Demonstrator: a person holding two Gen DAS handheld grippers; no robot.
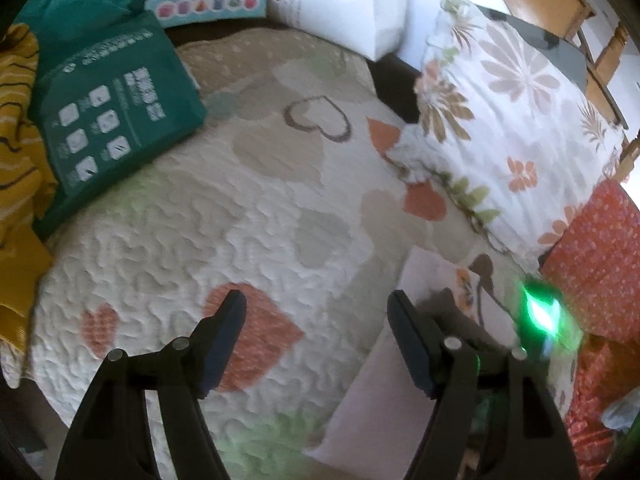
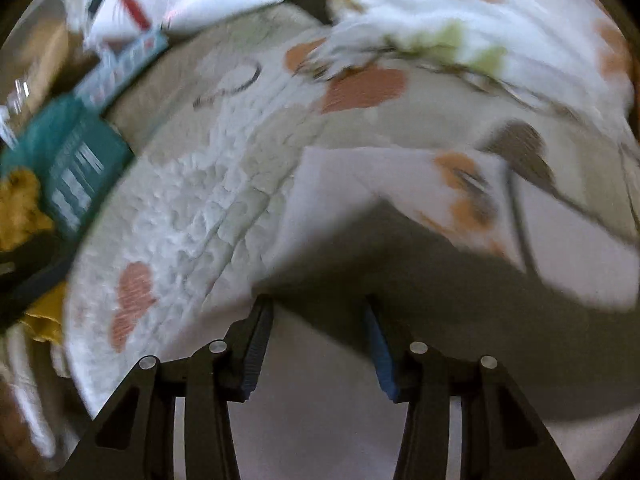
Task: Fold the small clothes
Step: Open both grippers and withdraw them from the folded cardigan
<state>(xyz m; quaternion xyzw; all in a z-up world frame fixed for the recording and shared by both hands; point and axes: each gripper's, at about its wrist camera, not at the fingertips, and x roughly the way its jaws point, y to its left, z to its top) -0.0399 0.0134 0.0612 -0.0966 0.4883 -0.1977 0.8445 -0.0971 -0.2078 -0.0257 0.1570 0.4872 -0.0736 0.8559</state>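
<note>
The left hand-held gripper [image 1: 316, 346] hung over a quilted bedspread [image 1: 192, 248] printed with hearts, its two fingers standing well apart with nothing between them. A white folded garment [image 1: 374, 392] with a small orange and brown print lay flat on the bedspread, just beside and partly under the gripper's right finger [image 1: 412, 348]. A green light [image 1: 542, 312] glowed at the garment's far side.

In the right wrist view, which was blurred, the right hand-held gripper [image 2: 318, 350] was over that same white garment [image 2: 360, 184], its jaws apart and empty, a dark shadow falling across the cloth just ahead of the fingertips.

A floral pillow [image 1: 508, 128] rested on the bedspread beyond the garment, and an orange-red patterned cloth [image 1: 600, 264] lay next to the pillow at the right edge. At the far left of the bedspread sat a teal package [image 1: 108, 120] with white icons, touching a mustard-yellow striped cloth [image 1: 16, 128]. Behind it lay a light blue box [image 1: 208, 6] with coloured shapes, and next to that a white bag [image 1: 340, 4].
</note>
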